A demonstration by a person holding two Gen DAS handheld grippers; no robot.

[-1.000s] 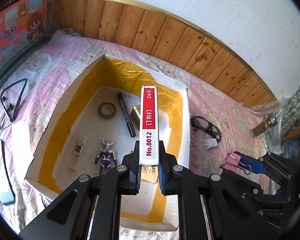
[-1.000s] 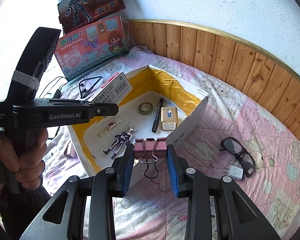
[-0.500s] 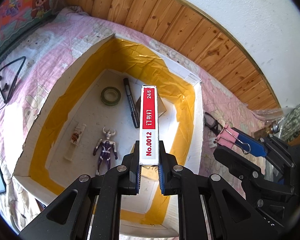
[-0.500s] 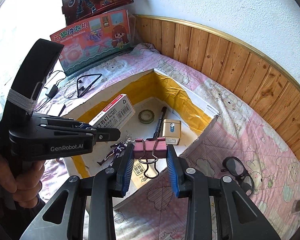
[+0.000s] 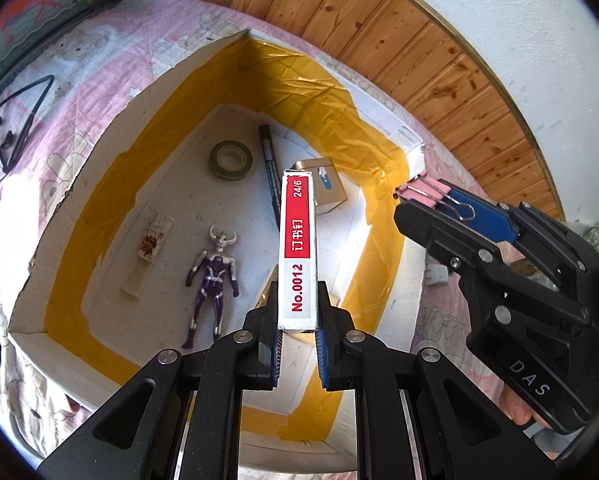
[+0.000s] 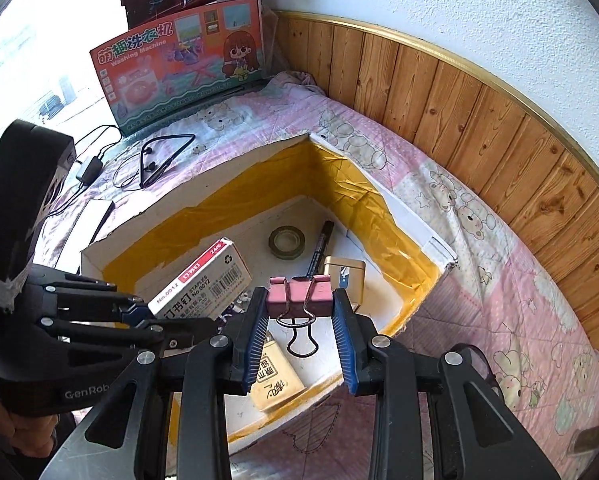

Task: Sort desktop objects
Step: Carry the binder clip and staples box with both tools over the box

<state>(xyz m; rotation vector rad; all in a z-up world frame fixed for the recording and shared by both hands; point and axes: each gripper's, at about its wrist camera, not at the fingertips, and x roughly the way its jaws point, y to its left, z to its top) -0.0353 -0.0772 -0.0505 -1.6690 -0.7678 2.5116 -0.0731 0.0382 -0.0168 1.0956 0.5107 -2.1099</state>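
Grippers both loaded, both over the box. Left gripper is clamped on the near end of a staple box, red/white, marked No.0012, which sticks out fwd over the open cardboard box. Right gripper is clenched on a pink binder clip, pads on either side of the clip body, wire handles hanging down betw. the fingers. In left wrist view that clip sits at the tip of the right gripper, just over the box's right wall near its far corner.

Below, inside the box (white floor, yellow-taped walls): a beige pack with printed characters nearest, under the right gripper. Then a purple/silver toy figure lying flat, w/ a small clear case beside it to the left. Farther in: gold tin, black marker lying lengthwise, dark tape roll next to the marker, apart from it.

Box sits on a pink quilted cover. Beyond it, left: black neckband earphones, then a toy washing-machine carton propped up, wood panelling along the wall behind.
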